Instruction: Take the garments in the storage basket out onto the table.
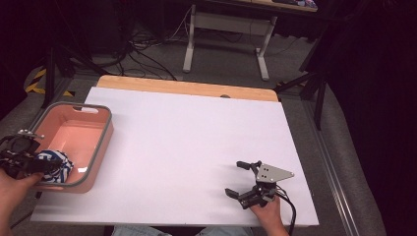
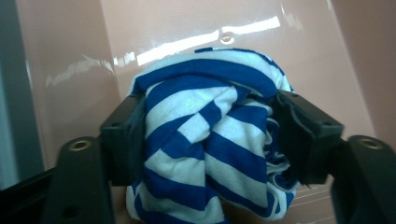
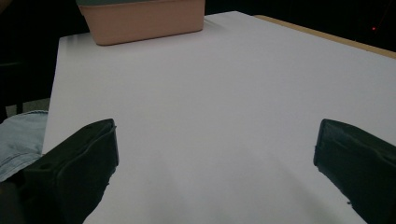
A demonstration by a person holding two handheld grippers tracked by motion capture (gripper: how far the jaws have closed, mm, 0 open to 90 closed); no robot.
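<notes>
The bunched blue-and-white striped cloth (image 2: 210, 140) sits squarely between the left gripper (image 2: 212, 135) fingers (image 2: 123, 140), which clench it from both sides inside the pink plastic basin (image 1: 101, 142). Well apart, the right gripper (image 1: 242, 178) rests on the white tabletop (image 1: 196, 142), fingers spread and holding nothing.

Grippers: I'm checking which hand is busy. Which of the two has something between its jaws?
The left gripper, over the pink bin, has the blue-and-white striped cloth between its jaws. The right gripper stands open over bare table.
</notes>
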